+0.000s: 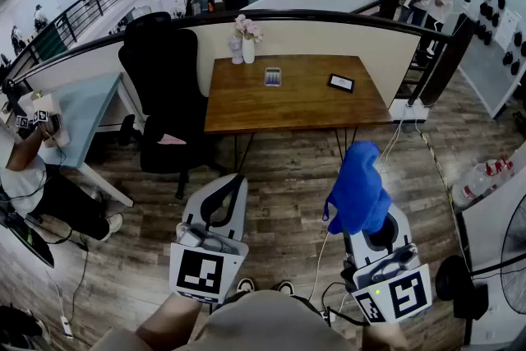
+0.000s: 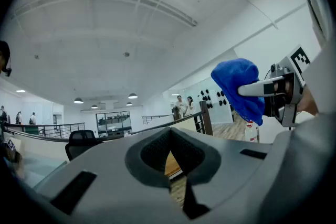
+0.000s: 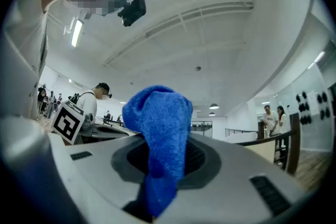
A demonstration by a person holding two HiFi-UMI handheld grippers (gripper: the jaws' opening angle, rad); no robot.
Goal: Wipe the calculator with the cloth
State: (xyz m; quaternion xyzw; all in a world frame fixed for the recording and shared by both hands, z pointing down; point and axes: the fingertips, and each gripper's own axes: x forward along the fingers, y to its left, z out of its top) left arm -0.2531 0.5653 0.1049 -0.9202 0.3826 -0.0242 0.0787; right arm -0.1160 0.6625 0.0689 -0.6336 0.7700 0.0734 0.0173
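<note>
Blue cloth is clamped between the jaws of the right gripper; it is bunched up above the jaw tips and drapes back over the gripper body. The left gripper is held just beside it on the left, jaws brought together at the tips with nothing gripped between them. Both grippers are held low and close to the body, side by side, with the jaws pointed forward and tilted upward, so that ceiling is seen in both gripper views. The calculator is seen well apart from both grippers, ahead of them, lying flat on a wooden table. A dark flat device lies to the calculator's right.
</note>
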